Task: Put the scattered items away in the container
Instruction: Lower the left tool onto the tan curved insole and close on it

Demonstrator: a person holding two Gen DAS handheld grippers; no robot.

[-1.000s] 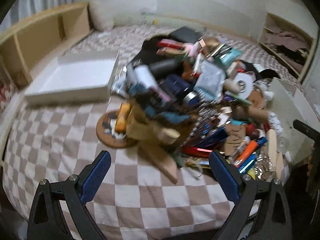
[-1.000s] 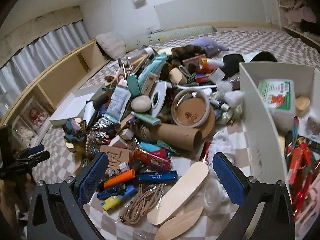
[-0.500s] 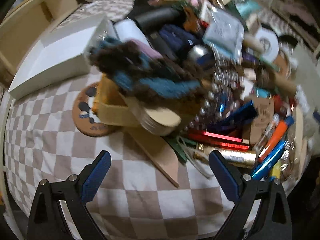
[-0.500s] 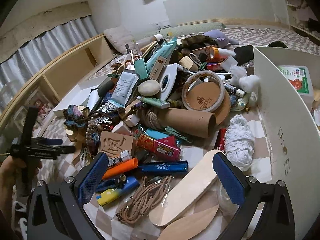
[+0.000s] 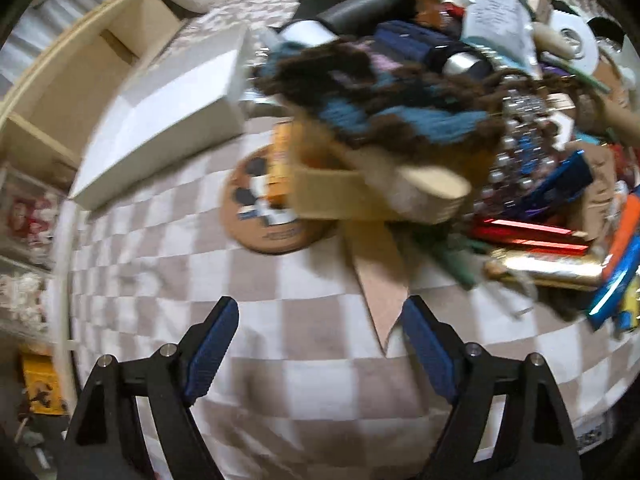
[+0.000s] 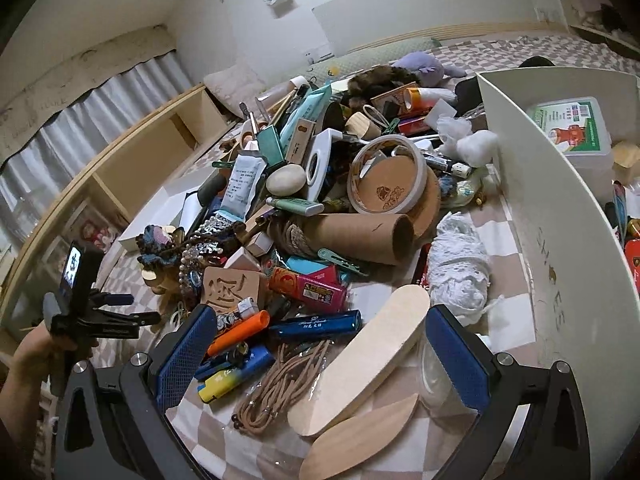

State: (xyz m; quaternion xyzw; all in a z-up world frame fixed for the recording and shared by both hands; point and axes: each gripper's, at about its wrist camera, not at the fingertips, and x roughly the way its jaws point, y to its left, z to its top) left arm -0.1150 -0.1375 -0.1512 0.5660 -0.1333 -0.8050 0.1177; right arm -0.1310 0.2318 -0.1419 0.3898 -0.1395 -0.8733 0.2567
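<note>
Both claws hang over the edge of a heap of clutter on a checkered bedspread [image 5: 168, 240]. On the left, the left gripper [image 5: 320, 340] points steeply down at bare cloth, its blue pads closing yet with nothing pinched between them; the pointed tip of a tan card strip [image 5: 380, 280] lies just inside the right-hand pad, and whether they touch is lost in blur. Beyond it sit a round cork coaster [image 5: 268, 208] and a brown and blue woolly bundle [image 5: 380, 92]. The right gripper [image 6: 320, 356] stands spread wide and empty above a pale wooden board [image 6: 368, 360], a coil of tan cord [image 6: 276, 388], a blue harmonica box [image 6: 316, 326] and an orange marker [image 6: 240, 330]. Farther in lie a cardboard tube [image 6: 360, 236], a roll of tape [image 6: 386, 176] and a white crocheted wad [image 6: 460, 272]. The white container [image 6: 552, 208], marked "SHOES" on its wall, stands just right of the heap, already holding a lidded plastic box [image 6: 572, 124]. A person's hand [image 6: 36, 352] grips the left tool's handle at the far left.
</note>
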